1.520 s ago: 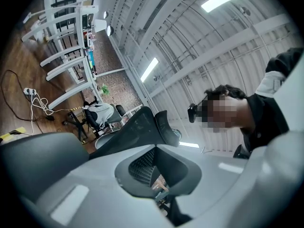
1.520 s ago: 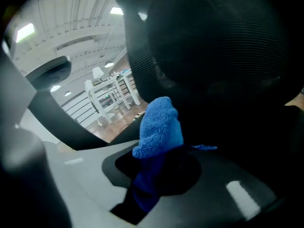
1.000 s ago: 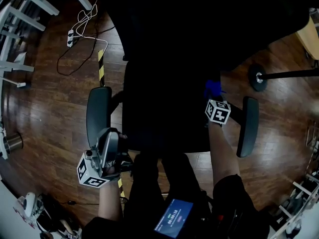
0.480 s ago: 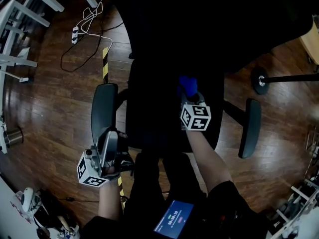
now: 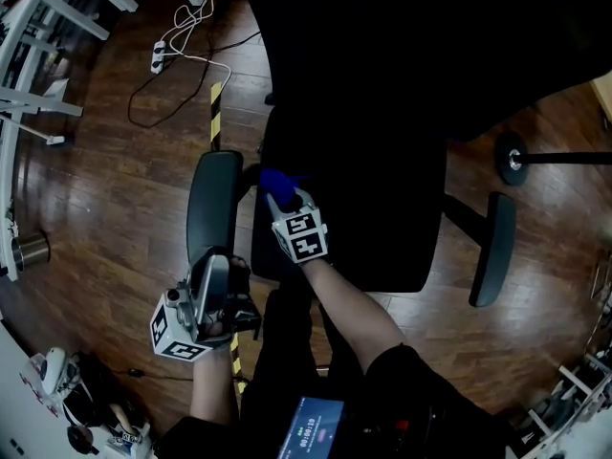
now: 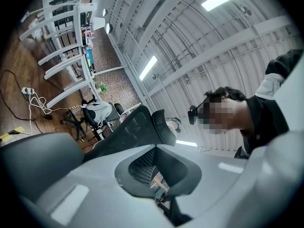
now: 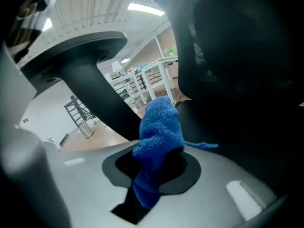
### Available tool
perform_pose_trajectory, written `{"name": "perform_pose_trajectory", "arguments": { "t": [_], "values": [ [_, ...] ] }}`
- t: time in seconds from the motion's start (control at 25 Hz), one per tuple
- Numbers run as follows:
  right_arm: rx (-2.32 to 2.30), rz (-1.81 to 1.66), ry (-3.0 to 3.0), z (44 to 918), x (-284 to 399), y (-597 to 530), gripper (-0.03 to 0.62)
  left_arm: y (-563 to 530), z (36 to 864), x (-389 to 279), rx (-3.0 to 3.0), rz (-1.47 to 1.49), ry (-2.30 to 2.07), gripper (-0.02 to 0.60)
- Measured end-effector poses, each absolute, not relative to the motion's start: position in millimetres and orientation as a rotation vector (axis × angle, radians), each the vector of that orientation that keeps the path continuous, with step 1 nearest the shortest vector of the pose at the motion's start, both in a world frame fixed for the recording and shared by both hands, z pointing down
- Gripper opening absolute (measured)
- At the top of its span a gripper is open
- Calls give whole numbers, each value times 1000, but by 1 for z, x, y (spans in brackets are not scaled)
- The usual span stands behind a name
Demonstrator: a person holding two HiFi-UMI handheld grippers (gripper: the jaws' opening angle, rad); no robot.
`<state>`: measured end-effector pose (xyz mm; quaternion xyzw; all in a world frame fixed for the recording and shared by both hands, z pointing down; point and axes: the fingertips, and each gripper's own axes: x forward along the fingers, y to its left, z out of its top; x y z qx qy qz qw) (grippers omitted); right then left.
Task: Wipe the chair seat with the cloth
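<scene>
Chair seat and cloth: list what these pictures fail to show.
Head view: chair seat too dark to tell wiped from unwiped areas.
Head view: cloth mostly covered by the right gripper; contact with the seat cannot be confirmed.
Right gripper view: the chair seat is only a dark blur beside the cloth.

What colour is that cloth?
Blue; the cloth shows best in the right gripper view.
</scene>
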<state>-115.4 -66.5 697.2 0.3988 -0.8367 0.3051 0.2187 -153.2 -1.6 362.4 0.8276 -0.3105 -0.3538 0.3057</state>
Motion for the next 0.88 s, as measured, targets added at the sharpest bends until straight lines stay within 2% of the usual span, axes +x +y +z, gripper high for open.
{"name": "perform_pose_trajectory", "arguments": {
  "t": [0.2, 0.6, 0.72, 0.88],
  "values": [
    [1293, 876, -2201, 714, -37, -67, 89, 1, 364, -151, 2189, -933, -801, -8],
    [1740, 788, -1800, 705, 248, -22, 89, 1, 361, -121, 2205, -921, -724, -8],
    [1822, 797, -1756, 697, 279, -17, 89, 2, 361, -120, 2202, -925, -726, -8],
    [1843, 775, -1717, 698, 280, -20, 89, 5, 359, -122, 2206, -926, -729, -8]
  ]
}}
